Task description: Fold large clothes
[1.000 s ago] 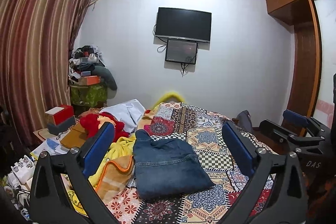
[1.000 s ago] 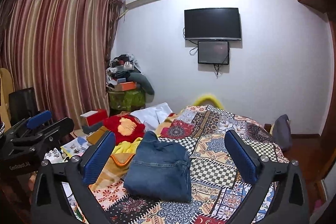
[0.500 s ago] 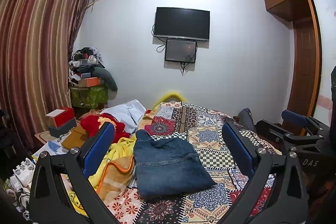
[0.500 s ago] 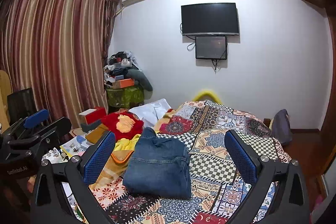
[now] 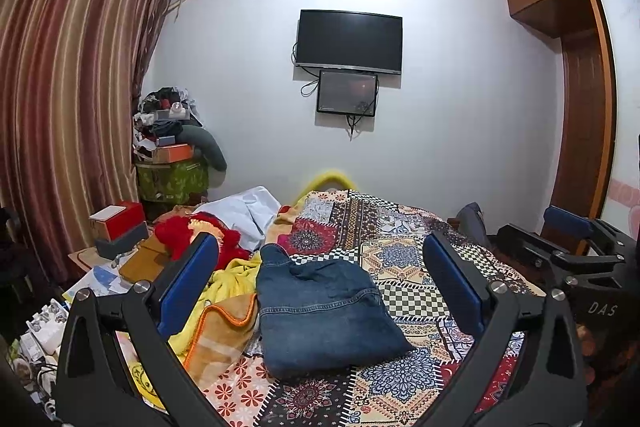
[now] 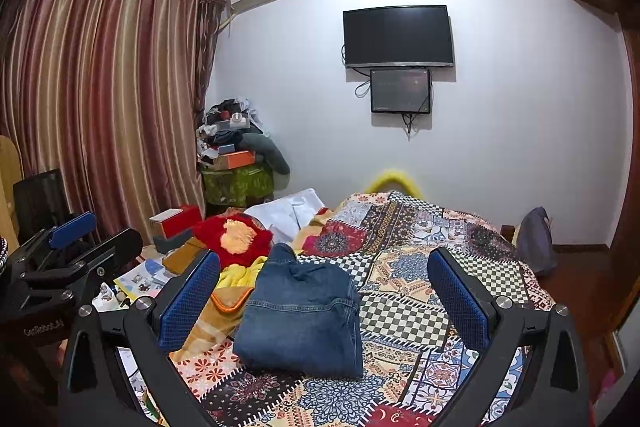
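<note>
only the right wrist view shows the left claw point(image 6: 68, 227) beside folded jeans point(image 6: 302, 311).

Both wrist cameras look forward between their own blue fingers point(image 5: 188, 283), held well back above the bed's point(image 5: 408, 267) near end and facing the far wall. The left view sits further left, the right further right. They share the folded jeans point(image 5: 320, 311), the television point(image 6: 398, 35) and the curtain point(image 6: 100, 99).
</note>
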